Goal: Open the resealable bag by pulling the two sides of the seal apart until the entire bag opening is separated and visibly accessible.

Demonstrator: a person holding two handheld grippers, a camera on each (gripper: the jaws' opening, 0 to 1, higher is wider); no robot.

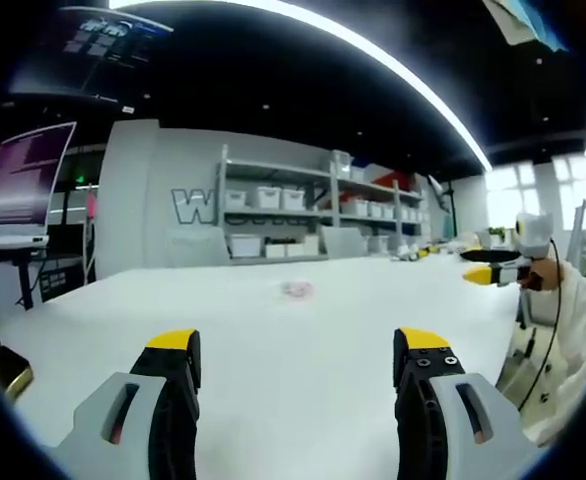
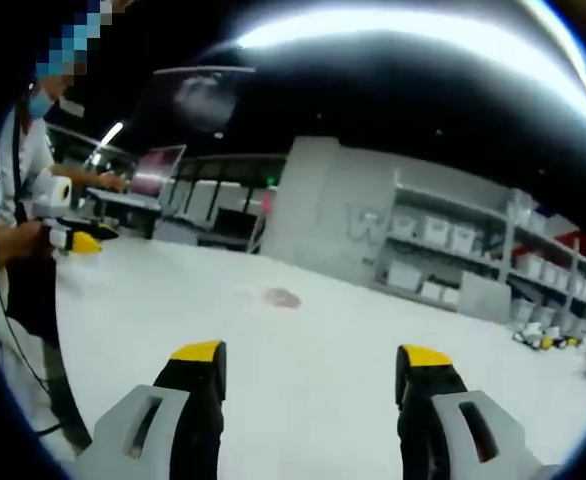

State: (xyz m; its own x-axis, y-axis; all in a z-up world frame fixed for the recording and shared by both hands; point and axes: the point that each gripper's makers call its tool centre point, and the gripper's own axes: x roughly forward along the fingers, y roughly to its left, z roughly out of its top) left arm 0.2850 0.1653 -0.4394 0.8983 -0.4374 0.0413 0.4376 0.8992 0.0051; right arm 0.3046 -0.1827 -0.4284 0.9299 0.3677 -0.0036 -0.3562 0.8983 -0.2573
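Both grippers hang released over the white table [image 1: 273, 350]: left gripper [image 1: 298, 365] jaws spread at the frame's bottom, right gripper [image 2: 313, 375] likewise. Small pinkish bag [image 1: 297, 290] lies at frame centre, well beyond the tips.

A white table [image 1: 273, 340] spreads wide. Behind it stand grey shelves [image 1: 303, 205] with white bins [image 1: 267, 197]. A laptop [image 1: 28, 180] sits off to one side.

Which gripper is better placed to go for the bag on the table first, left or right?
Slightly the left, as a guess. Both grippers, left and right, hover open, short of the bag. In the left gripper view it lies centred between the jaws; in the right gripper view it sits off-centre.
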